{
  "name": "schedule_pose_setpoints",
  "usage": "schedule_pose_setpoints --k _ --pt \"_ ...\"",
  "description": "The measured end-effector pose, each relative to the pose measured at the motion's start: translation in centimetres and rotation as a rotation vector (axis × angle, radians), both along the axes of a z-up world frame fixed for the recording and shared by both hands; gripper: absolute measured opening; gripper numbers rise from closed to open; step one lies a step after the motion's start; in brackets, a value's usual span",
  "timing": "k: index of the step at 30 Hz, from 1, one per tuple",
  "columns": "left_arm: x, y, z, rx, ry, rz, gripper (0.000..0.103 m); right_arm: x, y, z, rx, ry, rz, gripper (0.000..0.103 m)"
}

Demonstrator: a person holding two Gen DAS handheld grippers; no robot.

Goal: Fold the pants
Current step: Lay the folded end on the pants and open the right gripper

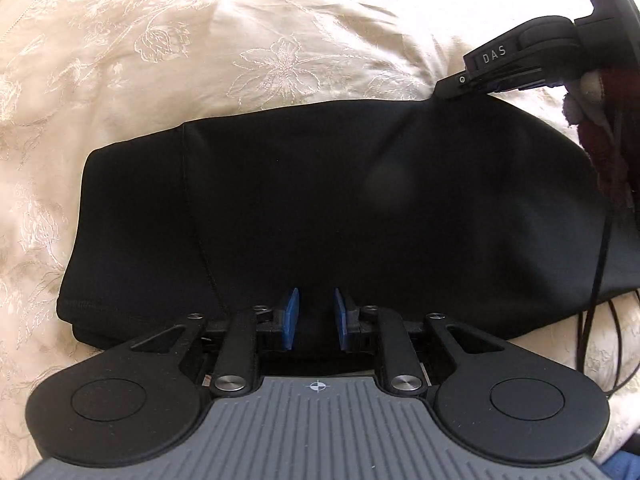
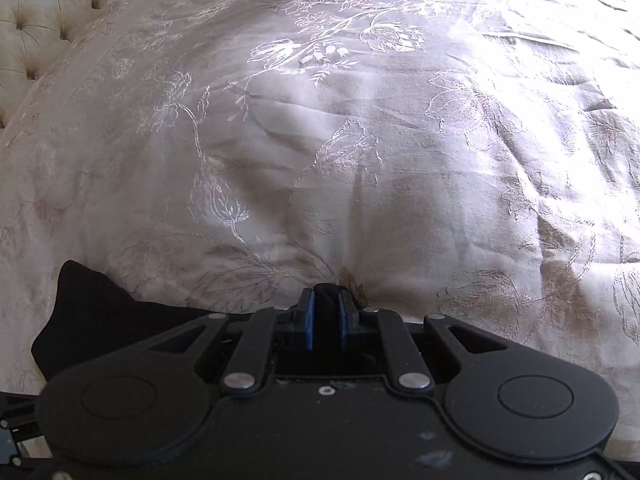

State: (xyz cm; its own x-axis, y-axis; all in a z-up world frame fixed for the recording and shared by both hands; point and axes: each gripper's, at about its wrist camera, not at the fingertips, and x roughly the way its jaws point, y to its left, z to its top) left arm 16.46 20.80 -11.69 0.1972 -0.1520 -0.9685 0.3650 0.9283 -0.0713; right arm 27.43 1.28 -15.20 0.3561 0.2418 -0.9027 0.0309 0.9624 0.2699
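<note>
Left wrist view: black pants (image 1: pixel 320 208) folded compact on cream bedspread (image 1: pixel 200 40); left gripper (image 1: pixel 316 318) low over near edge, blue pads slightly apart, grip impossible to tell. Right wrist view alone: right gripper (image 2: pixel 326 314) clamped on dark cloth. Likely final fold; needs laying flat, then release.

The black pants (image 1: pixel 320 208) lie folded into a compact, roughly rectangular bundle, long side running left to right in the left wrist view. The fabric is plain, smooth and matte, with a stitched seam curving down the left part and a hemmed edge at the lower left corner. Layers stack at that corner. In the right wrist view a pointed corner of the cloth sticks up at the left.
</note>
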Motion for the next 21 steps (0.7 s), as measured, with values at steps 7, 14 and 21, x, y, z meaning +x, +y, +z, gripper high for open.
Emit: schedule_pose_setpoints --k 7,14,21 --pt "-1.2 -0.7 0.6 0.026 -0.039 -0.026 0.019 0.3 0.8 0.0 -0.057 -0.022 0.041 0.012" --pt "-1.9 -0.8 1.0 0.017 -0.048 -0.022 0.020 -1.1 -0.2 3.3 -0.040 -0.162 -0.053 0.025" --pt "-2.0 -0.7 1.1 0.013 -0.056 -0.036 0.020 -8.2 -1.9 7.2 -0.011 -0.212 -0.116 0.020"
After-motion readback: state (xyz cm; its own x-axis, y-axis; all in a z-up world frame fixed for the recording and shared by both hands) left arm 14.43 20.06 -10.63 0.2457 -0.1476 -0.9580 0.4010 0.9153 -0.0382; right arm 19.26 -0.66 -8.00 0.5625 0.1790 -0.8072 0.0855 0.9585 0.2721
